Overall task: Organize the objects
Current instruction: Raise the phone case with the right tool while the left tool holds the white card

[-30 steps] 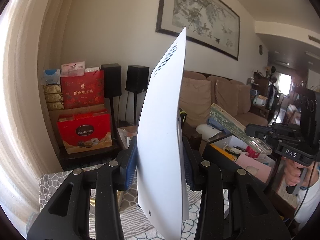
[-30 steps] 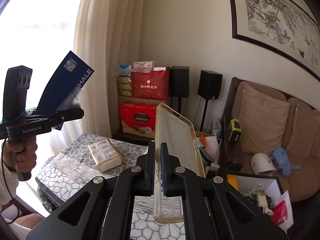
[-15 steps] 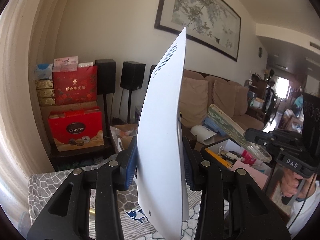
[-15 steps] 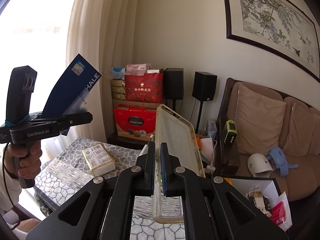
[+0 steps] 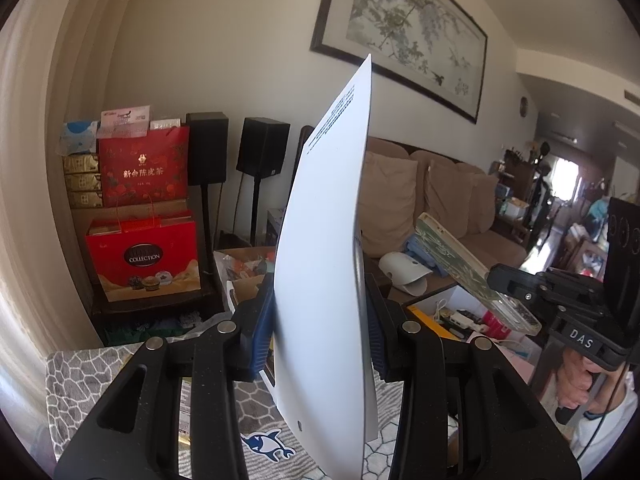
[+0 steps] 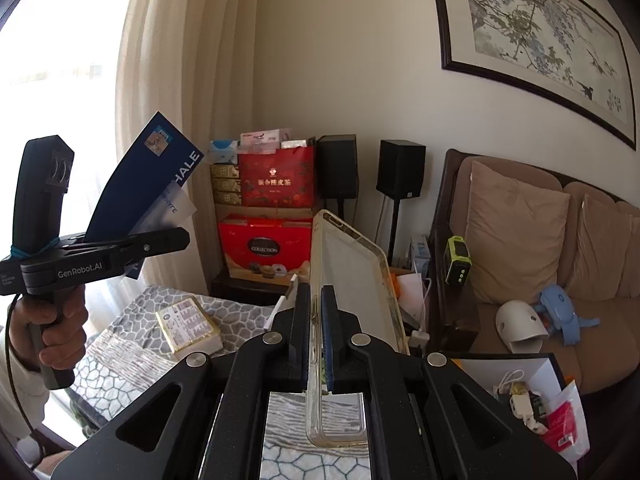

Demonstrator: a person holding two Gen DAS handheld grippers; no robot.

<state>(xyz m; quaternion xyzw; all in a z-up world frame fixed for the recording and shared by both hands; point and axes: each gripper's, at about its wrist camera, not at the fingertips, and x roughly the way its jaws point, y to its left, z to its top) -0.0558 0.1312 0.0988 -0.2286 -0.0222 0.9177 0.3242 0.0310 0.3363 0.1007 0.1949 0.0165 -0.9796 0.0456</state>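
My left gripper (image 5: 318,320) is shut on a flat card, white on one face (image 5: 324,240) and dark blue on the other (image 6: 144,172), and holds it upright in the air. My right gripper (image 6: 316,316) is shut on a clear phone case (image 6: 352,280) with a yellowed rim, also held up. The case shows side-on in the left wrist view (image 5: 472,276). The left gripper appears at the left of the right wrist view (image 6: 160,240). Both are above a table with a grey stone-pattern cloth (image 6: 132,320).
A gold box (image 6: 188,324) lies on the cloth. Red gift boxes (image 6: 264,240) and two black speakers (image 6: 400,168) stand by the wall. A brown sofa (image 6: 520,248) with cushions is to the right. An open box of clutter (image 6: 520,392) sits below it.
Both grippers have risen and shifted slightly, so the room appears lower in both views. A shark sticker on the cloth has come into the left wrist view. Both holds are unchanged.
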